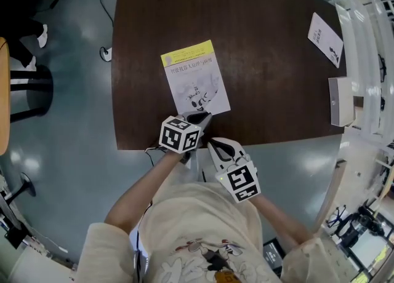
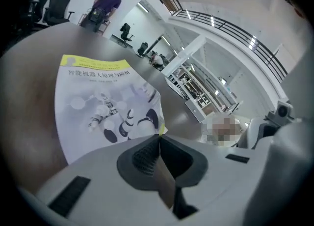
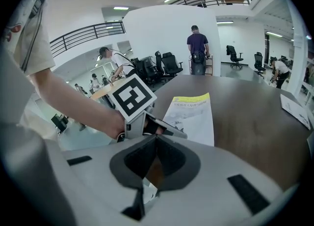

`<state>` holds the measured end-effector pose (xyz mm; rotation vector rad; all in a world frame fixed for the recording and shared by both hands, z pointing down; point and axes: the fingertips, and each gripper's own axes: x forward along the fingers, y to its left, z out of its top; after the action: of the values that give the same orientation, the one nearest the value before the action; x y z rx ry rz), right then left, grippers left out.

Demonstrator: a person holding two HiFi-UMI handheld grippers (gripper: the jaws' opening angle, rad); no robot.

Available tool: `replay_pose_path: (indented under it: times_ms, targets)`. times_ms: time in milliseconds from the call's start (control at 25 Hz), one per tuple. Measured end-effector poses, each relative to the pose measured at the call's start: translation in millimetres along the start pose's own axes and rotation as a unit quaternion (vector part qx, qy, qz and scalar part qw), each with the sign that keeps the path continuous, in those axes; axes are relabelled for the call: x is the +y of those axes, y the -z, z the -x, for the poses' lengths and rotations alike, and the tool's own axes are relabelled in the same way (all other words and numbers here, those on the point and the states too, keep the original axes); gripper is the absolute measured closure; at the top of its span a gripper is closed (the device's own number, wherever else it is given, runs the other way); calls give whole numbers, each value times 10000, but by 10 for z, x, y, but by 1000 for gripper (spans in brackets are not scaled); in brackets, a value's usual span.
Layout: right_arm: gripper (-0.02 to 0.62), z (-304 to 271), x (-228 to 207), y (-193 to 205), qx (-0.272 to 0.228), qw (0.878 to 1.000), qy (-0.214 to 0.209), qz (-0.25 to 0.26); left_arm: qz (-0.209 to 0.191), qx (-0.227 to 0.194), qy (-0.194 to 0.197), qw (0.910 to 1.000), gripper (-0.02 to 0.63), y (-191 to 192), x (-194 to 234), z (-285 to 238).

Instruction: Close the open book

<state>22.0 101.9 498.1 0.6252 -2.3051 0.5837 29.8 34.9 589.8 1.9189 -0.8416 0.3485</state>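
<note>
Closed book (image 1: 196,82) lies flat near the centre of the dark table (image 1: 277,23), cover up w/ a yellow band at its 12 o'clock edge. Under the band is a Chinese title line, too soft to read for sure, then a b/w robot pic. L gripper (image 1: 202,116) is just at the book's 6 o'clock corner, jaws pressed together w/ nothing between; R gripper (image 1: 211,144), approx 5 o'clock from it by the table edge, is likewise closed & empty.
</note>
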Motion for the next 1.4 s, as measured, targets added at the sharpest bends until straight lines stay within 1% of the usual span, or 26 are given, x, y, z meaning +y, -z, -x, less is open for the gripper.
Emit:
replay_pose_path:
  times_ms: [40, 80, 120, 200, 280, 400, 480, 600, 720, 840, 960, 1040, 1200, 1400]
  targets:
    - [588, 2, -28, 1, -2, 10000, 5, -10, -39, 92, 114, 9999, 597, 13, -38, -67]
    - [588, 9, -57, 1, -4, 10000, 9, -15, -61, 177, 238, 9995, 575, 27, -82, -134]
    - [588, 19, -84, 0, -4, 10000, 13, -17, -47, 265, 340, 9991, 509, 47, -118, -193]
    - [588, 41, -129, -6, -10, 10000, 27, -22, 48, 423, 396, 9983, 443, 102, -127, -273]
    - [588, 64, -164, -9, -23, 10000, 54, -33, 141, 484, 360, 9981, 436, 137, -98, -298]
    - [588, 90, -218, -6, -42, 9999, 93, -65, 280, 453, 368, 9979, 436, 132, -82, -303]
    - [588, 103, -228, -14, -58, 9999, 103, -92, 286, 433, 274, 9983, 435, 124, -54, -270]
    - [588, 122, -208, -49, -99, 9999, 113, -77, 105, 403, -85, 9991, 437, 106, 20, -131]
    - [588, 108, -173, -94, -191, 9997, 129, -18, 3, 299, -238, 9993, 444, 73, 34, 66]
    - [588, 120, -88, -191, -293, 9995, 114, 23, 8, 53, -415, 9991, 481, 10, -7, 334]
    - [588, 138, -13, -334, -463, 9988, 133, 80, 150, -433, -703, 9965, 575, -132, -70, 693]
    - [589, 163, 17, -410, -568, 9982, 179, 119, 125, -688, -830, 9941, 600, -186, -159, 908]
    - [589, 244, 85, -543, -687, 9968, 326, 257, -214, -955, -1093, 9892, 600, -203, -378, 1324]
    - [589, 335, 165, -715, -937, 9944, 423, 253, -628, -1034, -1450, 9820, 600, -164, -657, 1793]
